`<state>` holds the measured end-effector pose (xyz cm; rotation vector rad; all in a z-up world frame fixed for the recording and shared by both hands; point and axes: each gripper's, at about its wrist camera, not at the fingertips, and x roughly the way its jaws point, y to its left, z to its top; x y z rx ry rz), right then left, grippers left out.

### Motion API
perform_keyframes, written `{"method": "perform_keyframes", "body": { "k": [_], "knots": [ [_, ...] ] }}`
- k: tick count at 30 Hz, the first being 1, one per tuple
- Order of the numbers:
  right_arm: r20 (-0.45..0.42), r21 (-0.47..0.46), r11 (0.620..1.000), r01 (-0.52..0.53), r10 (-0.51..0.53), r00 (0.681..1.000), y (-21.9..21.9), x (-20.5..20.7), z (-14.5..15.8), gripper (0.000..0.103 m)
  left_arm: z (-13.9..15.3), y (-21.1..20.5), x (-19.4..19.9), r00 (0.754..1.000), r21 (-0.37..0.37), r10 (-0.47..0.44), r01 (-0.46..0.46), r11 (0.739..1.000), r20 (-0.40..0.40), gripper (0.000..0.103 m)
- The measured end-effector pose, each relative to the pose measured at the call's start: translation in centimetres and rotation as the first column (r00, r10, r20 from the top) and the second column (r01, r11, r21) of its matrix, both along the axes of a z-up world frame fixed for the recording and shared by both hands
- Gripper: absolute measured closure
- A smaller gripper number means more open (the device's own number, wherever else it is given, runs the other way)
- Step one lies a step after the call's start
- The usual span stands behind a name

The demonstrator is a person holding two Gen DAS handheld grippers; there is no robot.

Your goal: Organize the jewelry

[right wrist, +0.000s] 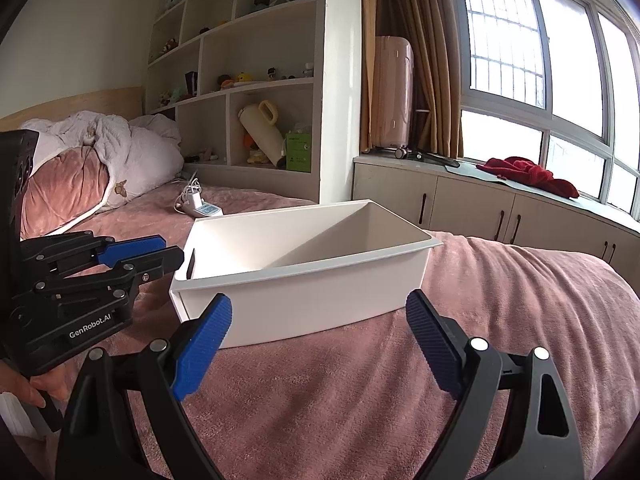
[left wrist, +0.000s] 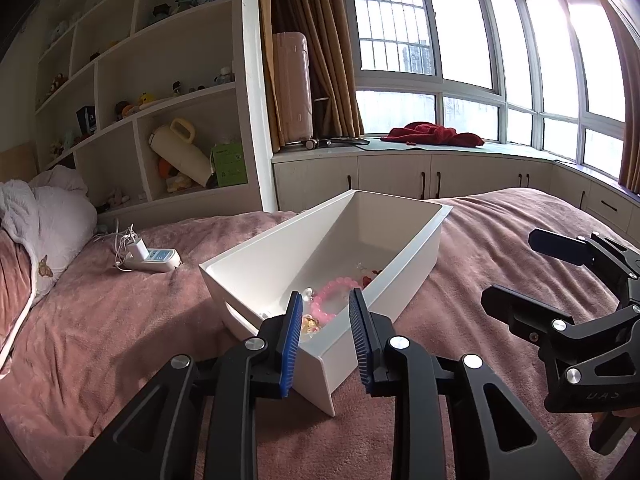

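While your left gripper (left wrist: 325, 332) hovers with fingers parted over the white plastic bin (left wrist: 400, 280) on the pink bedspread (left wrist: 120, 320), a pink bead bracelet (left wrist: 330, 306) lies inside; your right gripper (right wrist: 320, 340) gapes wide beside the bin, empty.

We are holding a left gripper (left wrist: 325, 336) with matte black linkage arms, round silver rivets at the joints and ribbed blue pads (left wrist: 291, 344). Our right gripper (right wrist: 318, 344) is showing the same black frame, silver pins and ridged blue pads (right wrist: 202, 350). White "GenRobot.AI" lettering is showing on the left one's body, with bare skin of our fingers (right wrist: 38, 390) beneath it.
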<state>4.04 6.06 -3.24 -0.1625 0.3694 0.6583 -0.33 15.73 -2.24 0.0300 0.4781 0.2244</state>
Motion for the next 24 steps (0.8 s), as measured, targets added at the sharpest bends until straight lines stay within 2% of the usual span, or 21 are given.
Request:
{"method": "perform_keyframes", "body": {
  "k": [5,24],
  "knots": [
    [-0.001,0.002,1.000,0.004,-0.004,1.000,-0.13,0.03,-0.09,0.015,-0.04,-0.06,0.04,1.000,-0.003,0.001,-0.001,1.000,-0.003,0.070],
    [-0.030,-0.009,1.000,0.003,-0.003,1.000,0.08,0.43,-0.79,0.015,-0.68,-0.02,0.42,1.000,-0.009,-0.003,0.003,1.000,-0.022,0.070]
  ]
}}
